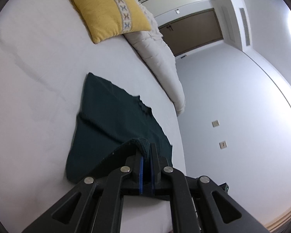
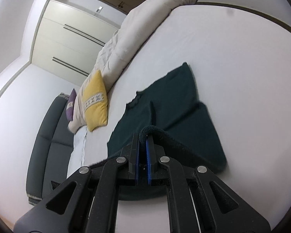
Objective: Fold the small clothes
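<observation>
A dark green garment [image 1: 114, 114] lies spread on the white bed [image 1: 38, 77], its neckline toward the rolled duvet. My left gripper [image 1: 146, 151] is shut on a near hem corner of the garment and holds it lifted off the sheet. In the right wrist view the same dark green garment [image 2: 174, 97] shows with one sleeve folded in. My right gripper [image 2: 142, 137] is shut on the other near hem corner, also lifted above the bed [image 2: 232, 58].
A yellow cushion [image 1: 106, 11] lies on the bed beyond the garment, also in the right wrist view [image 2: 96, 103]. A rolled beige duvet [image 1: 159, 58] runs along the bed's far side [image 2: 137, 27]. A dark headboard [image 2: 46, 136], a purple cushion [image 2: 71, 104], wardrobe and door stand beyond.
</observation>
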Demonstrator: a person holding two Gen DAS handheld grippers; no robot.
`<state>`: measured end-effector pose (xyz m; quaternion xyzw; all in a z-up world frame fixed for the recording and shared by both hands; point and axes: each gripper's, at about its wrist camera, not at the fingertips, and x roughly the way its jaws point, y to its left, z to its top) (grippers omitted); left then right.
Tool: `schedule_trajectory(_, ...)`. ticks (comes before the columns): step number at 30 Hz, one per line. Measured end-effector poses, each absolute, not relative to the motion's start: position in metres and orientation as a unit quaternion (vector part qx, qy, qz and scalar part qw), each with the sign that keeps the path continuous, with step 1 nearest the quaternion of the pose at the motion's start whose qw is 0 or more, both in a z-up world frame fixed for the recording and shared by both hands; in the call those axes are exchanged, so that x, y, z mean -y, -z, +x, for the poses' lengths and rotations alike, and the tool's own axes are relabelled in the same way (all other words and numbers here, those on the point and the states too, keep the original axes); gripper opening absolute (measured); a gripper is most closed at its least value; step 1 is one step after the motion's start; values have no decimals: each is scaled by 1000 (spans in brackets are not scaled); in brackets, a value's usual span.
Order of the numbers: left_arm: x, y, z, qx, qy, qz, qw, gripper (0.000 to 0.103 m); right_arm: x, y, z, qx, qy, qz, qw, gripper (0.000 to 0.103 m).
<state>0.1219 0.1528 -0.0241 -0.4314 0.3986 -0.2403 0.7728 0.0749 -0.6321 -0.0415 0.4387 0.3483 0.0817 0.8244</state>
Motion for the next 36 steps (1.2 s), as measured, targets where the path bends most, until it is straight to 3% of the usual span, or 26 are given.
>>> schedule_trajectory(15, -137, 68, 257, -427, 199, -428, 771, 5, 650, 87, 249, -363, -5, 426, 829, 4)
schedule_trajectory(36, -119, 145, 363, -473, 113, -420, 766, 6, 677, 169, 351, -385, 84, 439, 807, 4)
